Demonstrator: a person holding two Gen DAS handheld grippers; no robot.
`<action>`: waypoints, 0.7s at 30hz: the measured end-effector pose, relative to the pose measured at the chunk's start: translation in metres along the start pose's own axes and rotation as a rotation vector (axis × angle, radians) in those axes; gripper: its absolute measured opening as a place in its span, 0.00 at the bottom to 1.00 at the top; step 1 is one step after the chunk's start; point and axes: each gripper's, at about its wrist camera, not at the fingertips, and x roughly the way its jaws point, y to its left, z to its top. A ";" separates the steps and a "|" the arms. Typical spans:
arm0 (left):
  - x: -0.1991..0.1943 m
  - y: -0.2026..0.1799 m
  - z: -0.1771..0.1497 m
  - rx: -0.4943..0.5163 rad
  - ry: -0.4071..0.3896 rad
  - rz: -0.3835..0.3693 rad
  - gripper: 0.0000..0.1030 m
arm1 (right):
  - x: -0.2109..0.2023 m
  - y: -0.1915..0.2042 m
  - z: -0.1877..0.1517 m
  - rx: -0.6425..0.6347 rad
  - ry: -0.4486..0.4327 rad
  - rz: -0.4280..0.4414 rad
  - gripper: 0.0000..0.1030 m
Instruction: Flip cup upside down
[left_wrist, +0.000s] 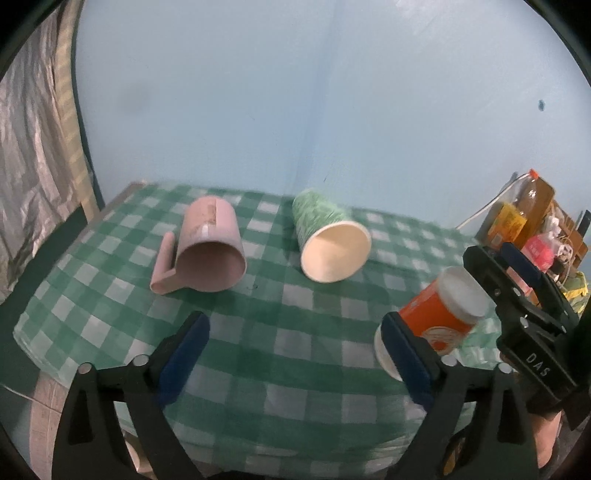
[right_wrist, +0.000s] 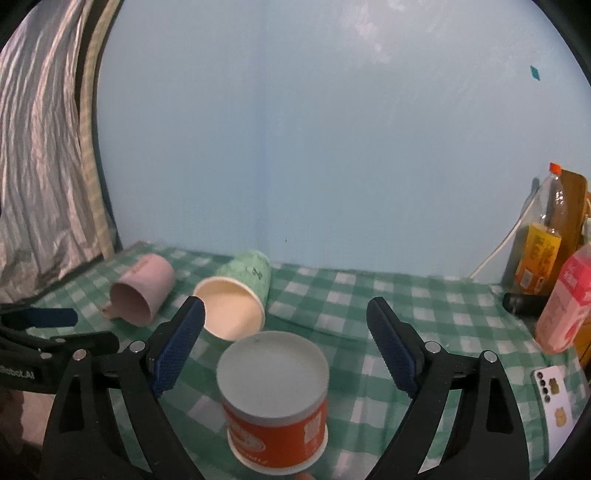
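Observation:
An orange and white paper cup (right_wrist: 275, 402) stands upside down on the green checked tablecloth (right_wrist: 436, 325), between the fingers of my right gripper (right_wrist: 286, 345), which is open and apart from it. In the left wrist view the same cup (left_wrist: 439, 314) shows at right, beside my right gripper (left_wrist: 517, 280). A green paper cup (left_wrist: 328, 236) and a pink mug (left_wrist: 207, 247) lie on their sides further back; both also show in the right wrist view, green cup (right_wrist: 236, 299) and mug (right_wrist: 142, 288). My left gripper (left_wrist: 295, 354) is open and empty.
At the right edge stand a bottle (right_wrist: 550, 229), a pink carton (right_wrist: 565, 306) and a phone (right_wrist: 554, 398). A curtain (right_wrist: 40, 166) hangs at left. The blue wall is right behind the table.

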 end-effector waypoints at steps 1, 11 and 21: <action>-0.005 -0.002 -0.001 0.005 -0.017 -0.002 0.96 | -0.007 0.000 0.002 -0.001 -0.015 0.002 0.86; -0.047 -0.013 -0.017 0.037 -0.142 0.035 0.99 | -0.058 -0.010 0.011 0.044 -0.038 0.031 0.87; -0.060 -0.024 -0.031 0.066 -0.205 0.026 1.00 | -0.073 -0.006 -0.005 0.043 0.032 0.005 0.87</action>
